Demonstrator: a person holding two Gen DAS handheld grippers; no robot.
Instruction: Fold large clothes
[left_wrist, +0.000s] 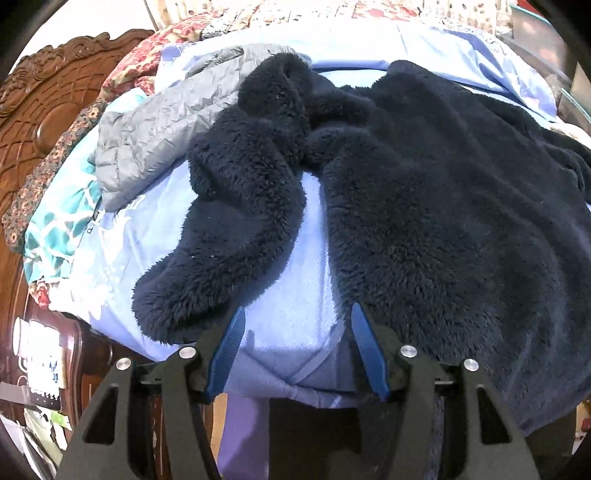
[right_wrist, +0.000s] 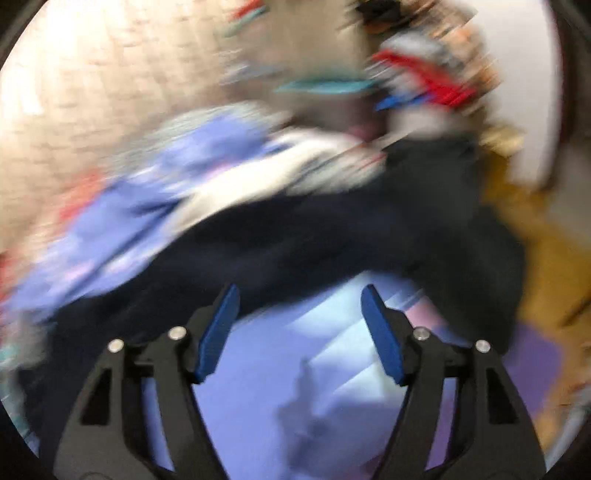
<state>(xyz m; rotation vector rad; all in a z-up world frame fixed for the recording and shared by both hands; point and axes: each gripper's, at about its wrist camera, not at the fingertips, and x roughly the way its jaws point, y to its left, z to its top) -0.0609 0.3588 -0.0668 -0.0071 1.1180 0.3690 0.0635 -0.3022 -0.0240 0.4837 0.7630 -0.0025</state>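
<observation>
Left wrist view. My left hand-held gripper (left_wrist: 297, 354) hangs with its jaws spread and nothing between them, over the near edge of the bed (left_wrist: 291, 295), which is covered in a pale blue sheet. Its right finger lies just beside the hem of the dark fleece garment (left_wrist: 443, 206), the thing to be folded. The body of the garment is spread across the right half of the bed; one sleeve (left_wrist: 229, 221) trails down to the left of the body, with a strip of bare sheet between them.

Right wrist view, badly blurred. My right hand-held gripper (right_wrist: 299, 332) is also spread and empty. It is over blue sheet, with a dark band of the same garment just beyond its fingertips.

Step in hand, as I judge it: take hold for the first fold. The pile is thick, so I should pinch deep at the hem or the cuff, gather every layer, and lay the sleeve flat across the body before folding further.

Surroundings, beyond the garment. A grey quilted jacket (left_wrist: 155, 125) lies touching the sleeve's far side and could get dragged along. Farther left are a teal patterned cloth (left_wrist: 59, 229), floral bedding (left_wrist: 155, 51) and the carved wooden headboard (left_wrist: 40, 103).
</observation>
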